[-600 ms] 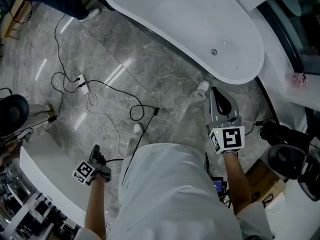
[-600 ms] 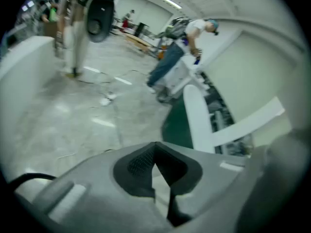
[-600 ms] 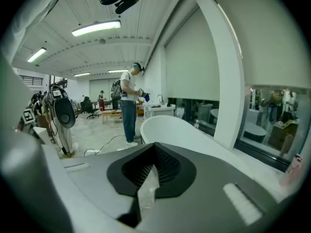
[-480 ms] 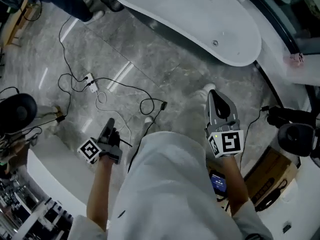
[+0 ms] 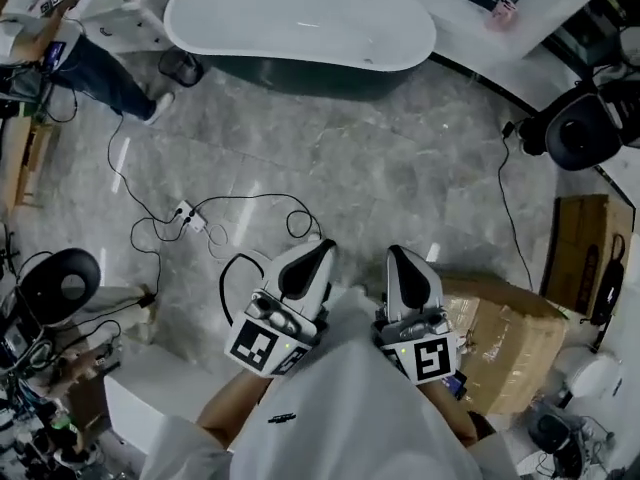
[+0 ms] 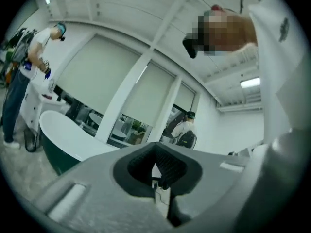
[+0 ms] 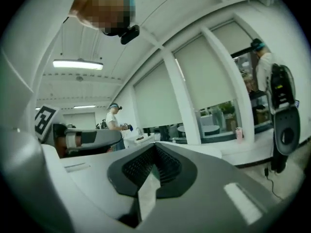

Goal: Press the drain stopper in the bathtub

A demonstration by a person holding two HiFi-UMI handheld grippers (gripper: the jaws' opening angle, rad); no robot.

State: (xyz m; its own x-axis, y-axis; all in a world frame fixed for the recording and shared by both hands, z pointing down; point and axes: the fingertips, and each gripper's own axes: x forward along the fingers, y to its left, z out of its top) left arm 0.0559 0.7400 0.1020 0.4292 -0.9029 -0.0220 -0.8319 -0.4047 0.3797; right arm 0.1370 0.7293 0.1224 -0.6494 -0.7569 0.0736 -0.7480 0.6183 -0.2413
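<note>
Bathtub (image 5: 300,18) sits at the far end of the grey marble floor (image 5: 400,148), white inside with a dark outer shell, well apart from both grippers; drain stopper too small to make out. Left gripper (image 5: 318,253) and right gripper (image 5: 397,258) are held side by side close to the person's torso, tips toward the tub. Both sets of jaws are closed tip to tip, nothing between them. Black cable (image 5: 240,208) loops over the floor; cardboard box (image 5: 505,338) lies just beside the right gripper.

Grey marble floor (image 5: 400,168). Bathtub (image 5: 300,13) stands at the far end, with black cables (image 5: 245,197) and a white power strip (image 5: 190,216) strewn mid-floor. Cardboard box (image 5: 505,343) sits at the near right.
</note>
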